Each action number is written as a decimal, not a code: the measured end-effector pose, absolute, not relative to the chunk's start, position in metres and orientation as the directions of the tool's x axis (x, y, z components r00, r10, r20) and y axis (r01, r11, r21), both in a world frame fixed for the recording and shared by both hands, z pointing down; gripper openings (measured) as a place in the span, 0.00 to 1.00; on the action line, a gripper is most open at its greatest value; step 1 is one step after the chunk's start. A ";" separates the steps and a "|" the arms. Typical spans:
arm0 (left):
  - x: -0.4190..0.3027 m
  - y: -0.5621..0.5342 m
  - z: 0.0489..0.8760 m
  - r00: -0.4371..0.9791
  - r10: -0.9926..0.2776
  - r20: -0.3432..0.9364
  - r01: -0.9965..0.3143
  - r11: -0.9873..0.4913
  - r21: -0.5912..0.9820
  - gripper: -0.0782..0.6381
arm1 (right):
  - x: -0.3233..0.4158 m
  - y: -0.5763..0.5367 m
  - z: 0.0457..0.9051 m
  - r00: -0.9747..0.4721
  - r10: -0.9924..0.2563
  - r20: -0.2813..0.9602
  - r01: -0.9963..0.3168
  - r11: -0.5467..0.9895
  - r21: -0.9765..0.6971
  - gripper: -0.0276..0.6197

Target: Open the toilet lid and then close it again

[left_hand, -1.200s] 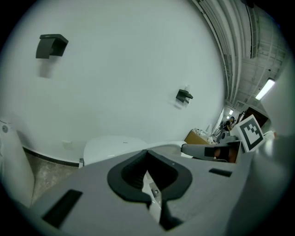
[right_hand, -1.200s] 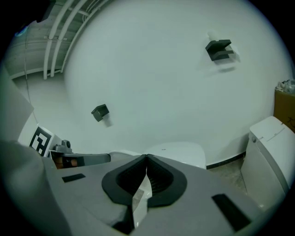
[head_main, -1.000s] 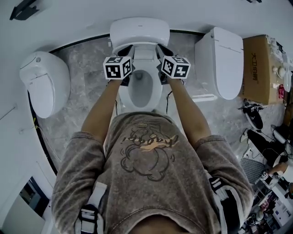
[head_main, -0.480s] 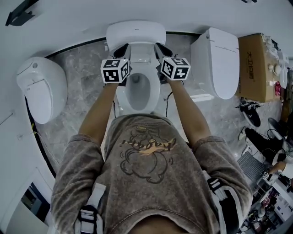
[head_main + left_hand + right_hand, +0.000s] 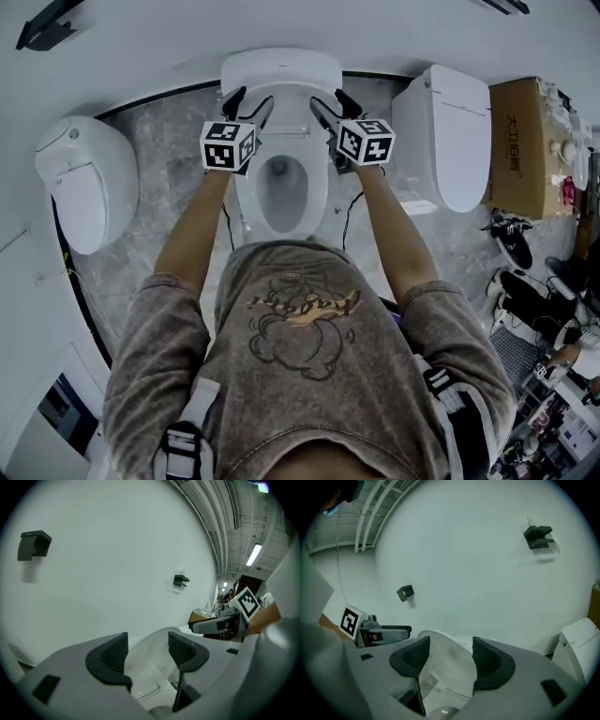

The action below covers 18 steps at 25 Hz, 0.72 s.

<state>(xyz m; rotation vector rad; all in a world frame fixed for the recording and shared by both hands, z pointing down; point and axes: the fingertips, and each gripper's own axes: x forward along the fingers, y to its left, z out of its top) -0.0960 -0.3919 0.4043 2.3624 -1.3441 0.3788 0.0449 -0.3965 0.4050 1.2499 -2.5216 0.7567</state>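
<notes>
Opening step looked done: the toilet lid (image 5: 281, 67) stood raised at the back of the toilet bowl (image 5: 302, 192). Left gripper (image 5: 246, 99) and right gripper (image 5: 332, 101) flanked it. Their fingers had just spread wide, with the lid edge in each gap, unpressed. Next, probably: regrip and lower it gently. The bowl looked empty.

Shirt (image 5: 300, 356) hides the toilet (image 5: 314, 202) front edge; clutter (image 5: 553, 375) (lower right) is indistinct.

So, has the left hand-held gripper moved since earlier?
Yes: the left hand-held gripper edged left, away from the toilet bowl; its jaws have just opened, toilet lid edge between them.
</notes>
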 end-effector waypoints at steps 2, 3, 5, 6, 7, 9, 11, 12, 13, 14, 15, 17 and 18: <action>-0.094 -0.400 0.409 0.517 -0.745 0.421 -0.854 -0.484 0.191 0.48 | 0.042 -0.403 0.410 -0.620 -0.660 0.424 -0.785 0.519 -0.339 0.47; -0.093 -0.404 0.413 0.524 -0.735 0.430 -0.849 -0.495 0.188 0.48 | 0.040 -0.407 0.414 -0.626 -0.650 0.431 -0.780 0.529 -0.335 0.47; -0.090 -0.412 0.419 0.541 -0.712 0.447 -0.836 -0.515 0.192 0.48 | 0.037 -0.413 0.420 -0.636 -0.627 0.450 -0.771 0.550 -0.321 0.47; -0.087 -0.417 0.421 0.551 -0.701 0.453 -0.828 -0.525 0.196 0.48 | 0.036 -0.418 0.423 -0.638 -0.621 0.457 -0.768 0.557 -0.315 0.47; -0.086 -0.423 0.422 0.559 -0.692 0.457 -0.822 -0.533 0.198 0.48 | 0.036 -0.424 0.425 -0.638 -0.619 0.458 -0.768 0.560 -0.312 0.47; -0.087 -0.435 0.426 0.562 -0.684 0.465 -0.818 -0.543 0.190 0.48 | 0.035 -0.436 0.427 -0.636 -0.626 0.451 -0.770 0.556 -0.313 0.47; -0.090 -0.445 0.432 0.565 -0.674 0.475 -0.814 -0.550 0.187 0.48 | 0.033 -0.445 0.430 -0.637 -0.626 0.449 -0.769 0.557 -0.314 0.47; -0.091 -0.449 0.435 0.568 -0.667 0.482 -0.810 -0.555 0.188 0.48 | 0.031 -0.448 0.432 -0.640 -0.621 0.452 -0.766 0.563 -0.312 0.47; -0.092 -0.451 0.438 0.571 -0.660 0.488 -0.808 -0.559 0.188 0.48 | 0.029 -0.450 0.435 -0.643 -0.615 0.457 -0.762 0.571 -0.305 0.47; -0.093 -0.454 0.441 0.570 -0.659 0.491 -0.808 -0.558 0.188 0.48 | 0.026 -0.452 0.438 -0.643 -0.609 0.464 -0.760 0.578 -0.296 0.47; -0.096 -0.458 0.443 0.565 -0.664 0.490 -0.812 -0.552 0.188 0.48 | 0.024 -0.453 0.441 -0.642 -0.607 0.469 -0.760 0.583 -0.287 0.47; -0.102 -0.464 0.445 0.556 -0.675 0.485 -0.821 -0.535 0.197 0.48 | 0.022 -0.458 0.445 -0.640 -0.608 0.471 -0.762 0.583 -0.282 0.47; -0.104 -0.467 0.448 0.558 -0.673 0.487 -0.821 -0.533 0.205 0.48 | 0.021 -0.461 0.447 -0.640 -0.609 0.469 -0.762 0.581 -0.286 0.47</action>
